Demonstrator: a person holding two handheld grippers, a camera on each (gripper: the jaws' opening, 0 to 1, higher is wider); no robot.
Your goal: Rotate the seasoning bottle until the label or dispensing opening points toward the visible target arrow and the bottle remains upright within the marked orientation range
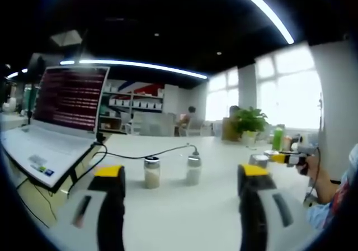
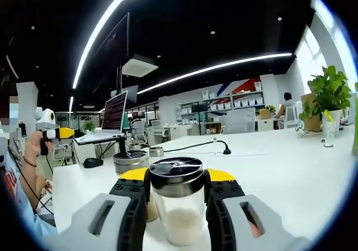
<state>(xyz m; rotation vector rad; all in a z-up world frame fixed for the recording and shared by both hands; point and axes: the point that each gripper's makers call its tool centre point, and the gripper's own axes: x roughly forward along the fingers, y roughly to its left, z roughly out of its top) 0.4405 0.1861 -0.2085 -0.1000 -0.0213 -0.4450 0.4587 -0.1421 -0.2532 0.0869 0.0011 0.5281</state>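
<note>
A clear seasoning bottle (image 2: pixel 176 209) with a dark lid and pale powder stands upright between my right gripper's (image 2: pixel 177 175) yellow-tipped jaws, which press against both its sides. In the left gripper view that bottle (image 1: pixel 258 161) sits at the right, with the right gripper (image 1: pixel 288 158) and a hand behind it. Two more bottles (image 1: pixel 151 173) (image 1: pixel 193 170) stand upright on the white table (image 1: pixel 184 217), ahead of my left gripper (image 1: pixel 182 173). Its jaws are wide apart and hold nothing. The right gripper view shows the left gripper (image 2: pixel 56 133) at far left in a hand.
An open laptop (image 1: pixel 61 122) on a stand sits at the left, and a black cable (image 1: pixel 151 154) runs across the table. Behind the held bottle are two other jars (image 2: pixel 130 162) (image 2: pixel 156 151) and a mouse (image 2: pixel 92 162). A potted plant (image 2: pixel 327 94) stands at the far right.
</note>
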